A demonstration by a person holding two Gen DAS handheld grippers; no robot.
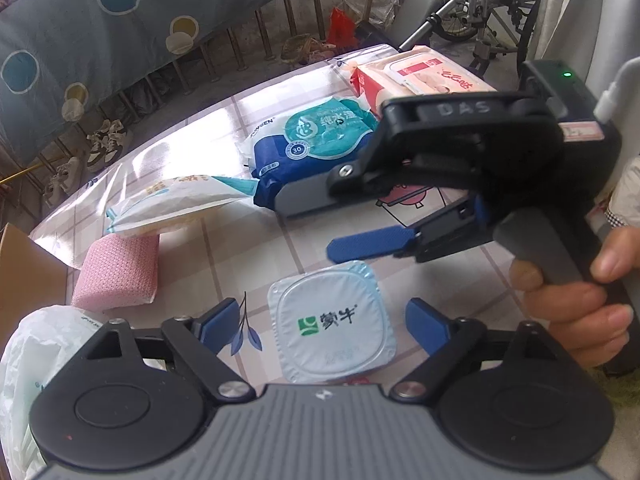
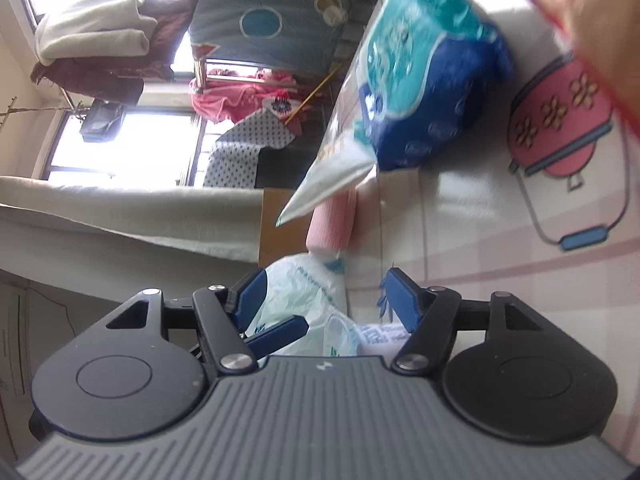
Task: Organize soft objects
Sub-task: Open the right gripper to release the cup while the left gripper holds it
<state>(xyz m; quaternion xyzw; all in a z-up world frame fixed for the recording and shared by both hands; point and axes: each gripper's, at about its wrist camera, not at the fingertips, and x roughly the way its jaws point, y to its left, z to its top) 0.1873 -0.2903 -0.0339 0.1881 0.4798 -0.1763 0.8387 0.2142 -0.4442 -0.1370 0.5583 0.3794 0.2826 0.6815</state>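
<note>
In the left wrist view a yogurt cup [image 1: 332, 324] with a pale foil lid stands on the table between the blue pads of my left gripper [image 1: 322, 325]. The gripper is open and the pads stand clear of the cup on both sides. My right gripper [image 1: 320, 222], held by a hand [image 1: 576, 308], reaches in from the right above the cup. It is open with nothing between its fingers, its upper finger beside the blue-and-teal wipes pack [image 1: 312, 140]. A pink sponge [image 1: 120, 276] lies left under a white tissue pack [image 1: 172, 200]. In the right wrist view my right gripper [image 2: 326, 300] is open, the white plastic bag [image 2: 304, 292] beyond it.
A red-and-pink wipes pack [image 1: 420, 76] lies at the table's far edge. A cardboard box [image 1: 20, 264] and the white plastic bag [image 1: 32, 352] sit off the table's left edge. Shoes, a railing and a wheelchair stand beyond the table. The tablecloth [image 2: 500, 280] has pink checks.
</note>
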